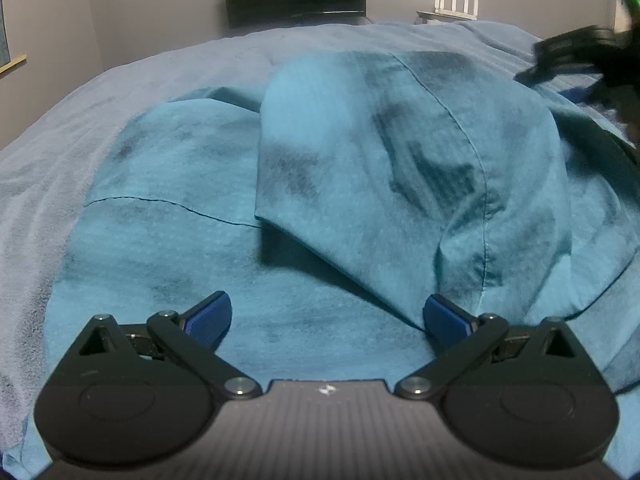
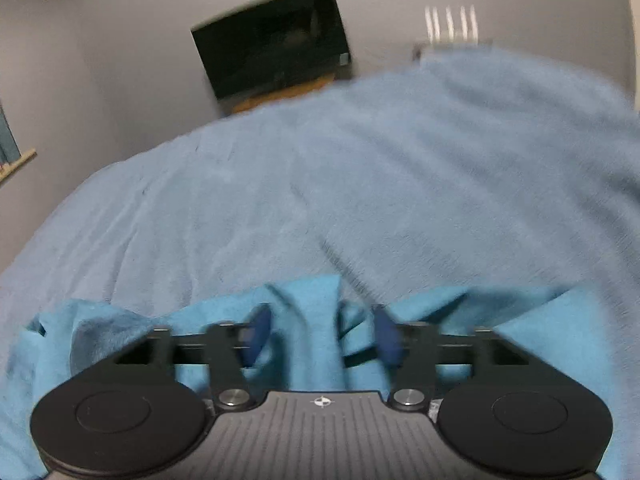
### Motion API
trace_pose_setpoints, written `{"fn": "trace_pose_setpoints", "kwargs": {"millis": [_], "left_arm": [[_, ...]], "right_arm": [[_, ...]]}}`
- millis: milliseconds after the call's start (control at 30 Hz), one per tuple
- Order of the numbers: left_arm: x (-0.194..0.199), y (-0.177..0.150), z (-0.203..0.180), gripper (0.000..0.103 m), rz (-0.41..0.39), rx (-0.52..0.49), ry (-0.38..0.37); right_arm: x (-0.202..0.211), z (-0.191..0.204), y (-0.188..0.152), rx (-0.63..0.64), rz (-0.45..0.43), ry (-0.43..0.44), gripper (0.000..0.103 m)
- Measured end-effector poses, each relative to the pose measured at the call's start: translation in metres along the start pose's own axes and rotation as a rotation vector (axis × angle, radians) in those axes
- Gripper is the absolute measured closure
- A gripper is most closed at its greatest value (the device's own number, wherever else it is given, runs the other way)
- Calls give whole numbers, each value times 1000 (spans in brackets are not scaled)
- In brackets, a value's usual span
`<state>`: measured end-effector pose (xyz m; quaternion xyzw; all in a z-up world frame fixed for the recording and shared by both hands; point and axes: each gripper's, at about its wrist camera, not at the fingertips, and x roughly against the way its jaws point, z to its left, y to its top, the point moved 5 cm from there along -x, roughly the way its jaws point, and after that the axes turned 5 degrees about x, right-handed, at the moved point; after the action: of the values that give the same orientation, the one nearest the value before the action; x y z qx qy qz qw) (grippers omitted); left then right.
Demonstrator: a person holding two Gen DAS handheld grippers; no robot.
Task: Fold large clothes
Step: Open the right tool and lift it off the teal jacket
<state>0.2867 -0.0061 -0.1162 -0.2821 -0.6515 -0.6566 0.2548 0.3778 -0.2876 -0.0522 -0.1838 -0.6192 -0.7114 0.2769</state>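
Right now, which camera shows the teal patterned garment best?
The left wrist view: the teal patterned garment fills it, folded flap and seams sharp. The right wrist view shows only a blurred bunched edge.

Dim, cool indoor light; the folded garment (image 1: 360, 168) casts a soft shadow leftward. Fisheye curvature bends both views' edges. The right wrist view is motion-blurred throughout.

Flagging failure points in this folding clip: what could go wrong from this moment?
1. A ridge of the teal garment stands between the right hand-held gripper's open pads, so it could catch as the gripper pulls away.
2. The folded-over flap sits puffed, not flat, and may spring back.
3. The left hand-held gripper hovers open, pinning nothing, so the cloth may slide on the blue blanket.
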Motion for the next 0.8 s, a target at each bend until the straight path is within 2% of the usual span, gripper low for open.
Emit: {"fn": "trace_pose_setpoints", "kwargs": {"millis": [100,167,233,333,367,433,567,700,800], "left_arm": [[0,0,0,0,-1,-2,3],[0,0,0,0,-3,-3,3],[0,-1,0,0,-6,-3,3],[1,-2,-1,0,-10,-5,4],[1,-2,-1,0,-11,-6,4],[0,-2,-1,0,-11,-7,5],[-1,-2,-2,0,-11,-12,6],[-2,-3,-2,0,-12,-18,8],[-4,-3,1,0,-12,-12,2]], "right_arm": [[39,16,-3,105,-115,-23,38],[59,33,-8,141,-182,40,40],[70,57,-18,191,-200,115,43],[69,98,-38,304,-179,191,52],[64,110,-46,348,-163,189,56],[48,121,-60,401,-114,145,56],[8,112,-78,363,2,114,57],[11,109,-82,374,-1,126,56],[44,91,-84,338,-46,171,53]]}}
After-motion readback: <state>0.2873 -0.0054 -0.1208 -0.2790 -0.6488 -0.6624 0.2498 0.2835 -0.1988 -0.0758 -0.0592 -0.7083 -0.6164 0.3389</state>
